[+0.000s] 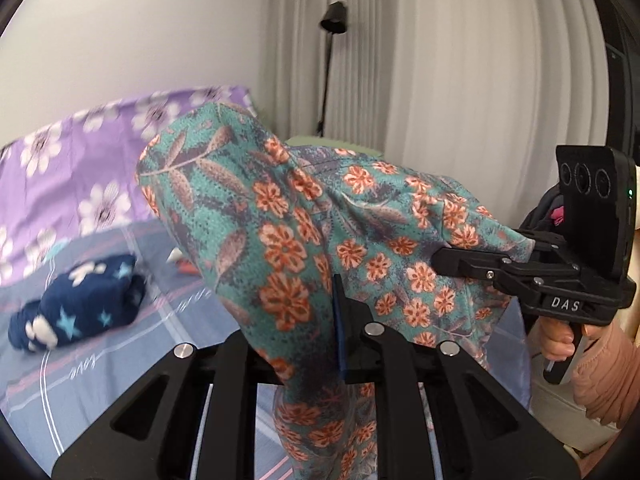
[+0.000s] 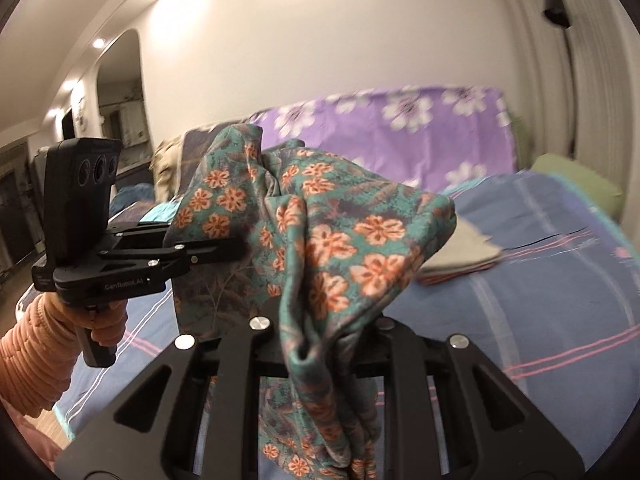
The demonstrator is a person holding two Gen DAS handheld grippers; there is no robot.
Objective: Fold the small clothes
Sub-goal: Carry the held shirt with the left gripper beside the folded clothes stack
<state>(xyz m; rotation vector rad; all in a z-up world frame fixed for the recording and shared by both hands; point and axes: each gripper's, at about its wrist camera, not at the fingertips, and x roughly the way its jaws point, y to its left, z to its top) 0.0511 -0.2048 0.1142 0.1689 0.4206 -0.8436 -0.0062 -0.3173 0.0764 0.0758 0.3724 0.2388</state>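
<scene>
A teal floral garment (image 1: 304,216) with orange flowers hangs in the air above the bed, held between both grippers. My left gripper (image 1: 340,312) is shut on one part of it; the cloth drapes over and hides the fingertips. My right gripper (image 1: 452,258) enters from the right, shut on another edge. In the right wrist view the same garment (image 2: 340,240) drapes over my right gripper (image 2: 316,332), and my left gripper (image 2: 236,250) pinches it from the left.
The bed (image 1: 120,360) has a blue-grey checked sheet. A folded navy star-print garment (image 1: 76,304) lies at left. A purple floral pillow (image 2: 400,128) is at the head. Folded grey cloth (image 2: 460,256) lies on the bed. A black floor lamp (image 1: 334,20) stands by the curtain.
</scene>
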